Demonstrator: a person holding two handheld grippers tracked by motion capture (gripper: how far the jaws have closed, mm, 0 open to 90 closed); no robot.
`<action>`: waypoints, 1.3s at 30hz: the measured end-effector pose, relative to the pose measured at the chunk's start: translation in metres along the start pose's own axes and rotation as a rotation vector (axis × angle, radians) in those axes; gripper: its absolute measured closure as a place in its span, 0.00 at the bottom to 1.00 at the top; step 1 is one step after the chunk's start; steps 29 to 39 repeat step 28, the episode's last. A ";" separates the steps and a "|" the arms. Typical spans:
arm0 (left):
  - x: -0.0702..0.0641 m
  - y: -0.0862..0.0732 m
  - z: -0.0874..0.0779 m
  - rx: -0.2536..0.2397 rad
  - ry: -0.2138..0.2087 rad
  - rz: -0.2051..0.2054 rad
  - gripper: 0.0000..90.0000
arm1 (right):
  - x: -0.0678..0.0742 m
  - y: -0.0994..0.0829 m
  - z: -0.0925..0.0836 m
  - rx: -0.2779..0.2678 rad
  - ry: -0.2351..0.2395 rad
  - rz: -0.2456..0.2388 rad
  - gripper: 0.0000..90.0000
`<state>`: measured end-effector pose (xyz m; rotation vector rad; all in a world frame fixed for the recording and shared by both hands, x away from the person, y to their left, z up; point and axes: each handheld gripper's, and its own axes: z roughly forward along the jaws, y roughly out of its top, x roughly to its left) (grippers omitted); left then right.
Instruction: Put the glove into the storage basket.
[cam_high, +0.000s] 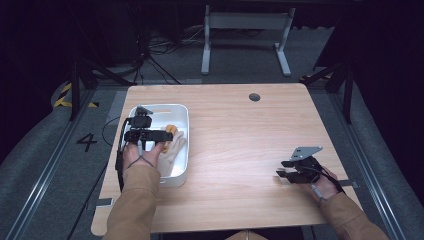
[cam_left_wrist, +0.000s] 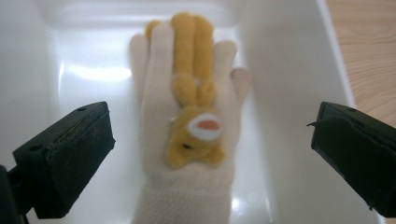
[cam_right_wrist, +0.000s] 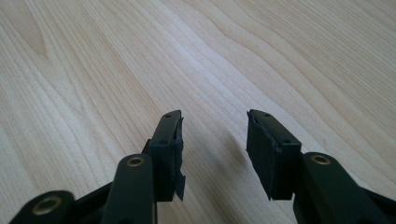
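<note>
A cream knitted glove (cam_left_wrist: 187, 186) with a yellow plush animal (cam_left_wrist: 194, 135) sewn on its back lies flat in a white plastic tub (cam_high: 186, 125) at the table's left. The glove (cam_high: 176, 144) points away from the person. My left gripper (cam_left_wrist: 212, 140) hangs over it, jaws spread wide to either side, pads clear of the fabric. From above, the left gripper (cam_high: 144, 131) is over the tub's middle. My right gripper (cam_right_wrist: 215, 123) rests low over bare wood near the front right, open with nothing between its pads; seen from above, the right gripper (cam_high: 282, 173) points left.
The light wooden table (cam_high: 235, 145) has a round cable hole (cam_high: 254, 97) near its far edge. The tub's walls (cam_left_wrist: 285, 70) rise close around the glove. Behind the table stands a white desk frame (cam_high: 245, 35) on grey floor.
</note>
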<state>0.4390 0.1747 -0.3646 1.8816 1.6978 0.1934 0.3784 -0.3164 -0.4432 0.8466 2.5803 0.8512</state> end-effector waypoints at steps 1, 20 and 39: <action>-0.003 -0.001 -0.002 -0.019 -0.010 0.008 0.00 | 0.000 -0.001 0.000 -0.002 -0.003 0.007 0.62; -0.138 -0.061 0.023 -0.246 -0.467 0.586 0.16 | 0.001 0.002 -0.003 -0.060 0.017 -0.010 0.61; -0.165 -0.076 0.047 -0.114 -0.527 0.658 0.08 | 0.002 0.001 -0.005 -0.081 0.022 -0.005 0.61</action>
